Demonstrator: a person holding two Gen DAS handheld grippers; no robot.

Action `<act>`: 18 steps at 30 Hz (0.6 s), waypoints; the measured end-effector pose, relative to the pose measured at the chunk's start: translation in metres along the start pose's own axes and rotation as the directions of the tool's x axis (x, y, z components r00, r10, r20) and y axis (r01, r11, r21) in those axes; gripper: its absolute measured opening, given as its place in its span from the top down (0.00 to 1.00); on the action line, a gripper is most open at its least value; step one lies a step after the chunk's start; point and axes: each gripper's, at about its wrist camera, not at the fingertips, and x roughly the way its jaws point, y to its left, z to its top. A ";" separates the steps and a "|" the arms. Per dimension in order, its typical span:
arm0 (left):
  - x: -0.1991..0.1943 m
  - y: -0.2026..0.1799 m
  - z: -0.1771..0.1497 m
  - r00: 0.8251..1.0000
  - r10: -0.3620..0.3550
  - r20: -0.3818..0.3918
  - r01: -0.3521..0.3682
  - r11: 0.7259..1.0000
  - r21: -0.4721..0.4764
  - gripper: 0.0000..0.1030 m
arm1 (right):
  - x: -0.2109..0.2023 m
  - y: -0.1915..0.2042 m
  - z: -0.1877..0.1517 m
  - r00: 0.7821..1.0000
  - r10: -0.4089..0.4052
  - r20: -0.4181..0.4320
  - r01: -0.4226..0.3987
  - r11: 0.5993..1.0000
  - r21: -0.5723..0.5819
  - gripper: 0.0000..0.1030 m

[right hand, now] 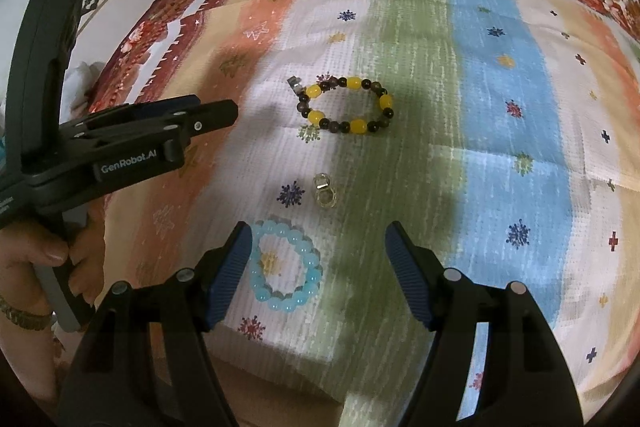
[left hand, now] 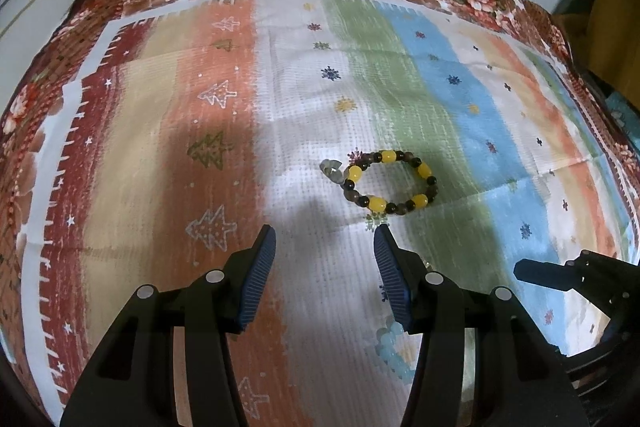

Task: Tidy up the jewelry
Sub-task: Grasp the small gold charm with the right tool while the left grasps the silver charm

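1. Both tongs stand wide and empty: left gripper (left hand: 324, 239), right gripper (right hand: 318, 237).
2. The yellow-and-dark bead bracelet (left hand: 390, 183) lies just ahead of the left tips; centre over it before descending.
3. The pale blue bead bracelet (right hand: 285, 267) touches the right gripper's left pad; the small clear rings (right hand: 325, 191) lie just ahead.

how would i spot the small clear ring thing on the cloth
Start on the striped cloth where white meets green. Between the yellow-and-dark bead bracelet farther off and the pale blue bead bracelet nearer lies the clear ring piece. It is the smallest, glassy, with no coloured beads.
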 end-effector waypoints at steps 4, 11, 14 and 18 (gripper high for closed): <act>0.007 0.000 0.004 1.000 0.005 -0.007 -0.005 1.000 0.002 0.50 | 0.007 0.001 0.002 1.000 -0.008 -0.006 0.008 1.000 -0.002 0.33; 0.022 0.003 0.014 1.000 0.007 -0.022 -0.007 1.000 -0.005 0.50 | 0.019 0.003 0.007 1.000 -0.013 -0.017 0.012 1.000 -0.022 0.33; 0.030 0.005 0.018 1.000 -0.004 -0.031 0.003 1.000 -0.019 0.50 | 0.024 0.003 0.010 1.000 -0.019 -0.024 0.019 0.999 -0.032 0.33; 0.041 0.006 0.026 0.999 -0.019 -0.043 0.017 0.999 -0.039 0.50 | 0.031 0.003 0.016 0.999 -0.031 -0.034 0.029 0.999 -0.043 0.33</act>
